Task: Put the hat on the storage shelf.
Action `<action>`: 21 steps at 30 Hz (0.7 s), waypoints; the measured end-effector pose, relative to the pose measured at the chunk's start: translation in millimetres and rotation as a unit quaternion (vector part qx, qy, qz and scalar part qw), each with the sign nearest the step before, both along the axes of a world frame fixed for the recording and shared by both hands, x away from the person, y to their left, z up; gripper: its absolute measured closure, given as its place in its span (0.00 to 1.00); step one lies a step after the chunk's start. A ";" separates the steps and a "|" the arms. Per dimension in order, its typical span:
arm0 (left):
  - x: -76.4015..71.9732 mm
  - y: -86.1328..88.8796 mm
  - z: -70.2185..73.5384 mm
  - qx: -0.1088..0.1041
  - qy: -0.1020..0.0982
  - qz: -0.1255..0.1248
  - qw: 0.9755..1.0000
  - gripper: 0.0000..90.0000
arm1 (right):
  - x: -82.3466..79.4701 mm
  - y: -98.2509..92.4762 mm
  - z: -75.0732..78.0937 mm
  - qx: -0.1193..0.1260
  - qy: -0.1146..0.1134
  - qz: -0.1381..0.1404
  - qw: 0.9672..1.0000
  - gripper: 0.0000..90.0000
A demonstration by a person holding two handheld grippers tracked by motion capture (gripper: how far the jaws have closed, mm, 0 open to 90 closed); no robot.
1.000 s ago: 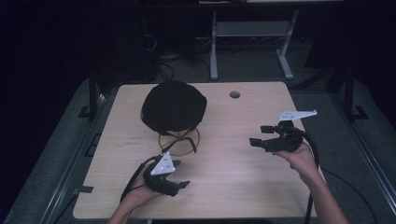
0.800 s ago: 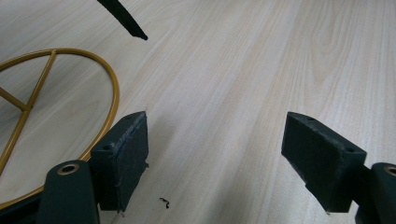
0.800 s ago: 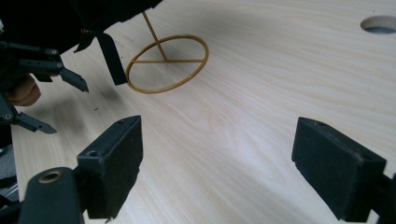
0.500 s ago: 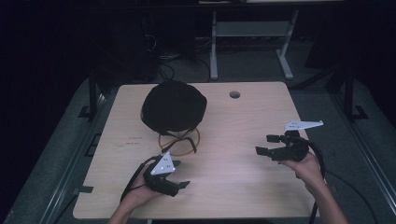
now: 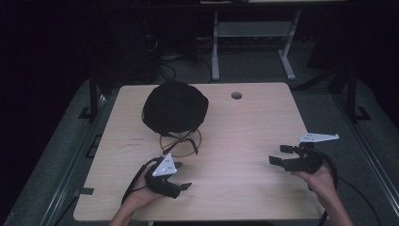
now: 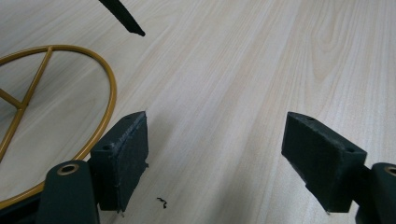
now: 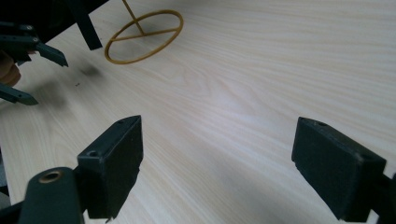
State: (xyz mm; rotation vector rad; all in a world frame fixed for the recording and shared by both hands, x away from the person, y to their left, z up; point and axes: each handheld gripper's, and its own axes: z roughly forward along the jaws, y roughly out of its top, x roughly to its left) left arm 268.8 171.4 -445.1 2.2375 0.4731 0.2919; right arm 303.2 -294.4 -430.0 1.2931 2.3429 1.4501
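A black cap [image 5: 175, 107] rests on a gold wire stand, whose round base ring [image 5: 180, 143] lies on the wooden table [image 5: 244, 122]. The ring [image 6: 56, 107] is at the left of the left gripper view, and the ring [image 7: 144, 35] lies far off in the right gripper view. My left gripper [image 5: 181, 176] is low at the table's front, just in front of the ring, open and empty. My right gripper [image 5: 280, 155] is near the table's right front, open and empty, pointing left. In the left gripper view the pads [image 6: 123, 149] stand wide apart over bare wood.
A round cable hole [image 5: 236, 95] sits near the table's far edge. A black strap end [image 6: 122, 17] hangs from the cap above the table. A white desk frame [image 5: 254, 33] and cables stand on the dark floor behind.
My right gripper has moved back toward the front right of the table, away from the stand. The left gripper and the cap have stayed put.
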 end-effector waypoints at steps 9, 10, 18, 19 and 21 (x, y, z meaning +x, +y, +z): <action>0.1 -0.1 -0.6 -0.001 0.004 0.000 1.000 0.25 | -15.5 -5.1 -14.3 -0.001 0.008 -0.003 1.000 0.18; 0.2 -0.1 -0.5 0.000 0.003 -0.001 1.000 0.25 | -17.3 -5.4 -15.4 -0.003 0.007 -0.003 1.000 0.18; 0.1 -0.7 -1.0 -0.002 0.005 -0.001 1.000 0.25 | -32.5 -8.9 -25.7 0.003 0.009 -0.005 1.000 0.18; 0.1 -0.7 -1.0 -0.002 0.005 -0.001 1.000 0.25 | -32.5 -8.9 -25.7 0.003 0.009 -0.005 1.000 0.18; 0.2 -0.5 -0.9 -0.005 0.007 0.000 1.000 0.25 | -39.5 -11.4 -29.4 0.006 0.010 -0.007 1.000 0.18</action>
